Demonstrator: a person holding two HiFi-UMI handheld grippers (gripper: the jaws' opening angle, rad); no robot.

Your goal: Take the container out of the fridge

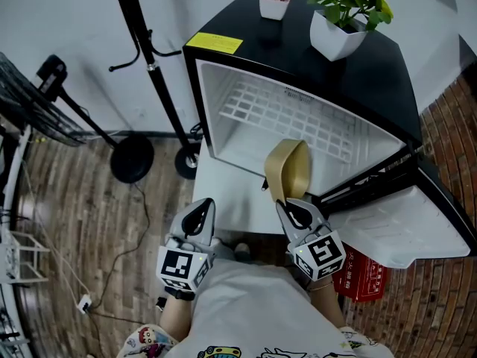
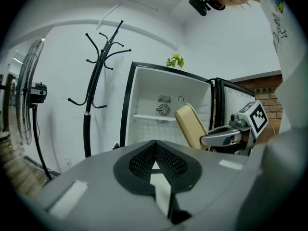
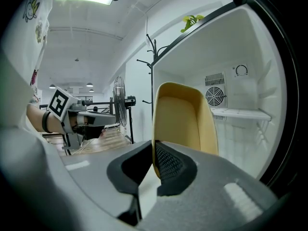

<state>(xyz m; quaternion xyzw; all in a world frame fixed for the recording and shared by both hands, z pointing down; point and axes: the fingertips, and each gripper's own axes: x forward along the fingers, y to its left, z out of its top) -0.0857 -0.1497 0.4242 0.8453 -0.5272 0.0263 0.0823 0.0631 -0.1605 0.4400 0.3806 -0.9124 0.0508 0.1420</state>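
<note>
The right gripper (image 1: 288, 204) pinches the near rim of the tan container (image 1: 289, 168) in its jaws, holding it tilted just outside the open fridge (image 1: 380, 73). The left gripper (image 1: 202, 204) has its jaws pressed together, empty. The container looks like light, stiff, possibly slick plastic, so a firm pinch on its wall suits.

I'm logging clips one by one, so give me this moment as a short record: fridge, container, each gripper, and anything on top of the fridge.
fridge: black, white inside
door: open, at the head view's right
container: tan, nothing visible in it, tipped on edge at the fridge's opening
right gripper: jaws shut on the container's rim
left gripper: jaws shut, nothing between them, beside the right gripper
on top of fridge: pink potted plant, green potted plant, both in white pots
</note>
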